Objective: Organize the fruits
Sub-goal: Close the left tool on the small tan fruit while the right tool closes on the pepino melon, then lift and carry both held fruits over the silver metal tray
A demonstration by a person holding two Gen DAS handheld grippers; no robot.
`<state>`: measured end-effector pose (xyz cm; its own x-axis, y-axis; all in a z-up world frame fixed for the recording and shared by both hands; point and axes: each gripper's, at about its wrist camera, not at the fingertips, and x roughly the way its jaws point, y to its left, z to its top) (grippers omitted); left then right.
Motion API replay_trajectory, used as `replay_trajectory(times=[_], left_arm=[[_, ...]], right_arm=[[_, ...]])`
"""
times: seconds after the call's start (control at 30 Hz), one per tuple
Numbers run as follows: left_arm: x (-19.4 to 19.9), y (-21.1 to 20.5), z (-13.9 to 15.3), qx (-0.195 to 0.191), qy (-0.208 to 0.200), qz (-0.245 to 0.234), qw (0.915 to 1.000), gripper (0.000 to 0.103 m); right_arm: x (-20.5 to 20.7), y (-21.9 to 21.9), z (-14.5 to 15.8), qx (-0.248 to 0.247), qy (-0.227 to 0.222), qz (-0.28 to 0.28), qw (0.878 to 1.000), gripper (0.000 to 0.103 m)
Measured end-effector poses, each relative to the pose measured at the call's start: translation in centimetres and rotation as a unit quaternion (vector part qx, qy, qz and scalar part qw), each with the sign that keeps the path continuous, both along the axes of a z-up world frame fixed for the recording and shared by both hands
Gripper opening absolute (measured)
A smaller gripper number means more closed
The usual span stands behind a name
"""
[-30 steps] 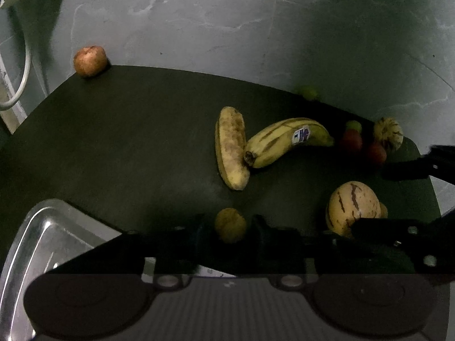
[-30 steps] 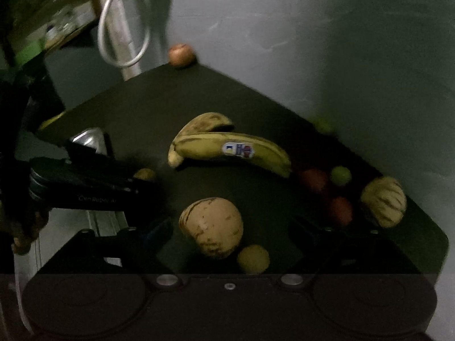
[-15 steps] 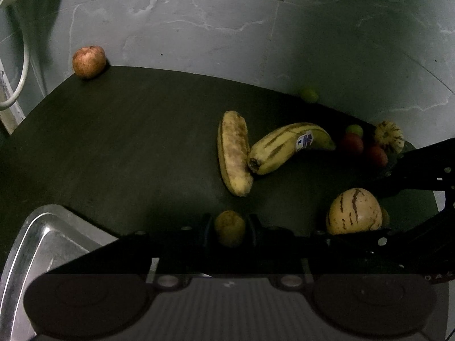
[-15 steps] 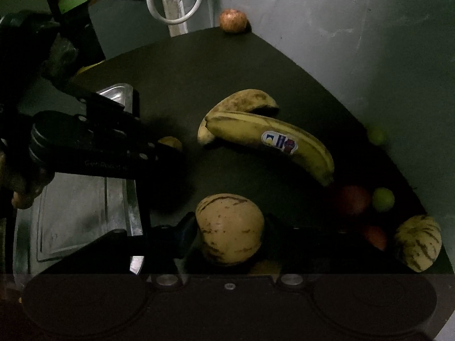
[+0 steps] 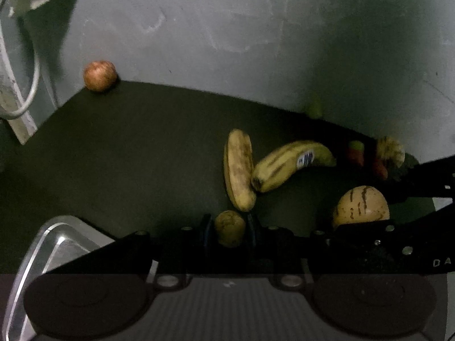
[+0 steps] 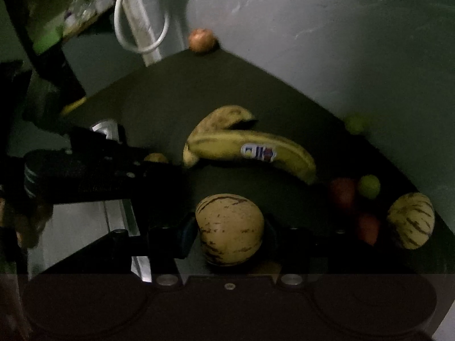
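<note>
- left claw clamped on small brown fruit, bottom centre
- right claw jaws just closing, now gripping striped melon, lower centre
- 2 bananas mid-frame on dark table
- apple upper left
- metal tray lower left

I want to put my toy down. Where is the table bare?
Bare: the wide dark stretch of table between the apple in the far corner, the bananas and the metal tray. Crowded: the right end, with striped melons and small red and green fruits.
</note>
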<state>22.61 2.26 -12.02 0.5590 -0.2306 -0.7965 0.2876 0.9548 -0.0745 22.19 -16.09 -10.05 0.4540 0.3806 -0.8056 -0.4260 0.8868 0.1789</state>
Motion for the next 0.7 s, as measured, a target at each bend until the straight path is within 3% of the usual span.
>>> replay_trajectory(times=[0.3,0.7], left_arm=[[-2.5,1.3,5.2,-0.020,-0.044,0.055,0.9973,0.027],[-10.6,2.9,12.0,-0.016,-0.111,0.132,0.9849,0.027]], right_arm=[[-1.6,0.7,5.5,0.030,-0.056,-0.015,0.998,0.051],[-7.0,1.9,13.3,0.069,-0.134,0.042,0.988,0.051]])
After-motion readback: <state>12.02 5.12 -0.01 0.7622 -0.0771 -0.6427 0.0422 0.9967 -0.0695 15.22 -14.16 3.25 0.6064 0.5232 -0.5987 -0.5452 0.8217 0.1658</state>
